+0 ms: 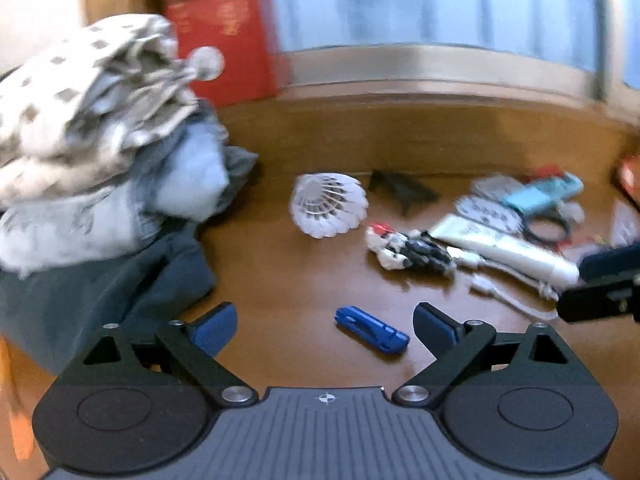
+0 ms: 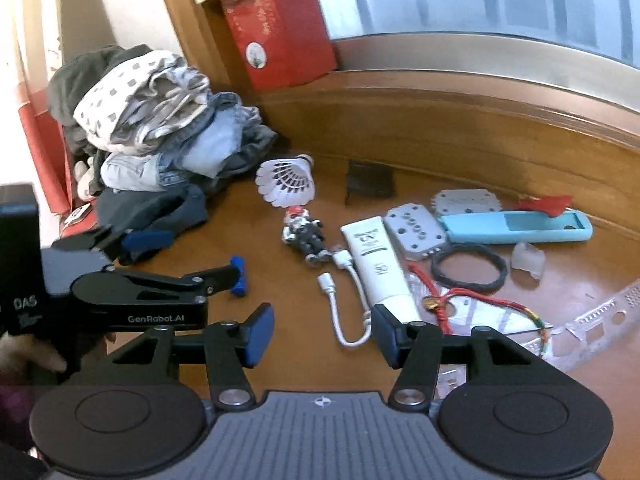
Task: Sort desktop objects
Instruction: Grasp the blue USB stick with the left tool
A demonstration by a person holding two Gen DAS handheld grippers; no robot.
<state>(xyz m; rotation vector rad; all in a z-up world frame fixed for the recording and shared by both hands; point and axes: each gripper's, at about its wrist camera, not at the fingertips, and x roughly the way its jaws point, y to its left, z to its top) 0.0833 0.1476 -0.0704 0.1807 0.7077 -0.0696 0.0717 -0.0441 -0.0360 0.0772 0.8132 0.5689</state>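
Lying free between spread hand-held gripper (image 1: pixel 325 330) pads: blue USB stick (image 1: pixel 372 330)

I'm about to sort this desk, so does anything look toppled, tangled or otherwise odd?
Yes. The toy figure lies flat on its back instead of standing, beside the sunscreen tube. The shuttlecock rests tipped on its side. A heap of clothes sits unfolded in the desk's corner. Nothing looks spilled.
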